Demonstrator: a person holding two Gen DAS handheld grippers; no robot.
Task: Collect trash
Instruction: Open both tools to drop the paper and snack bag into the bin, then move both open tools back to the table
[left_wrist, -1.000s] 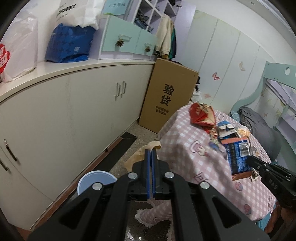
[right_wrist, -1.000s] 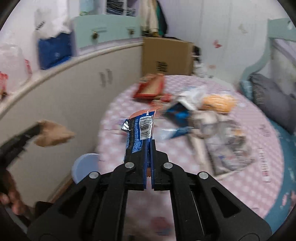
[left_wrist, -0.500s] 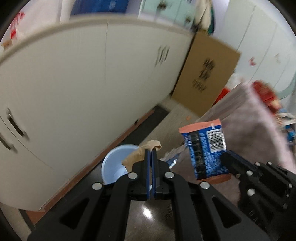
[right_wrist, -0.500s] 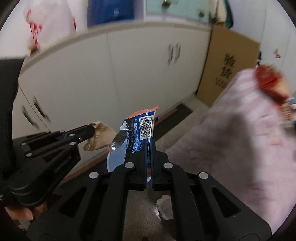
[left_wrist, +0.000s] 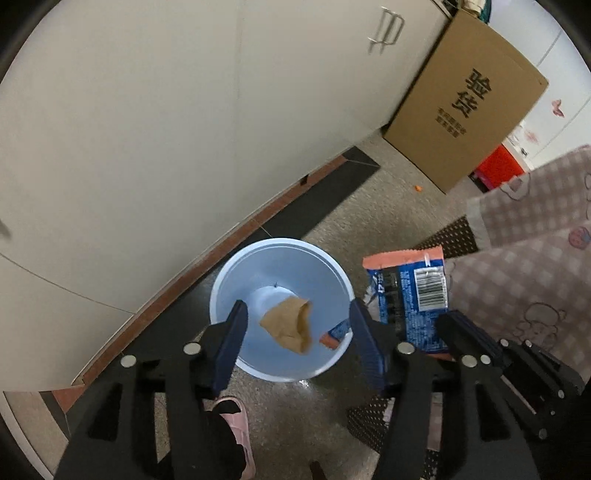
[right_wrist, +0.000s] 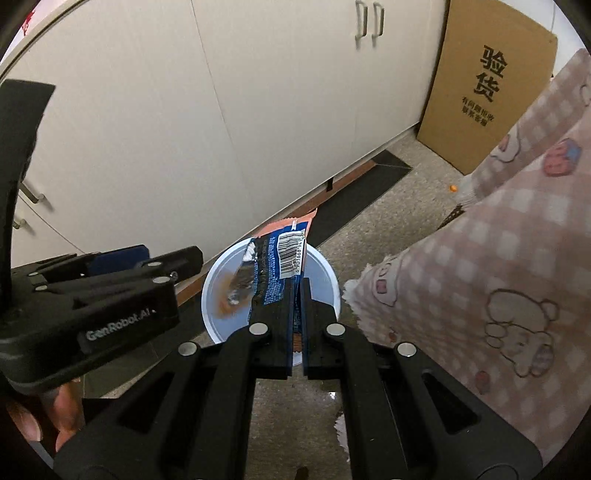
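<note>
A light-blue bin (left_wrist: 236, 266) stands on the floor below both grippers. My left gripper (left_wrist: 297, 332) hangs over its mouth with jaws opening. A crumpled brown paper scrap (left_wrist: 291, 325) is loose between the fingers, touching neither pad, over the bin's inside. In the right wrist view the scrap shows as a brown blur (right_wrist: 225, 299) in the bin (right_wrist: 325, 266), with the left gripper (right_wrist: 170, 254) at the left. My right gripper (right_wrist: 295, 295) is shut on a blue and orange snack wrapper (right_wrist: 277, 269), held upright at the bin's rim. The wrapper (left_wrist: 410, 295) is just right of the bin.
White cabinet doors (left_wrist: 184, 129) run close behind the bin. A cardboard box (left_wrist: 461, 99) leans at the back right. The pink checked tablecloth (right_wrist: 498, 258) hangs at the right. A pink slipper (left_wrist: 240, 424) and a dark dotted mat (left_wrist: 369, 424) lie on the floor.
Both grippers dropped from table height to just above the bin. The left jaws went from shut on the brown scrap to open, letting it go. The right still holds the wrapper.
</note>
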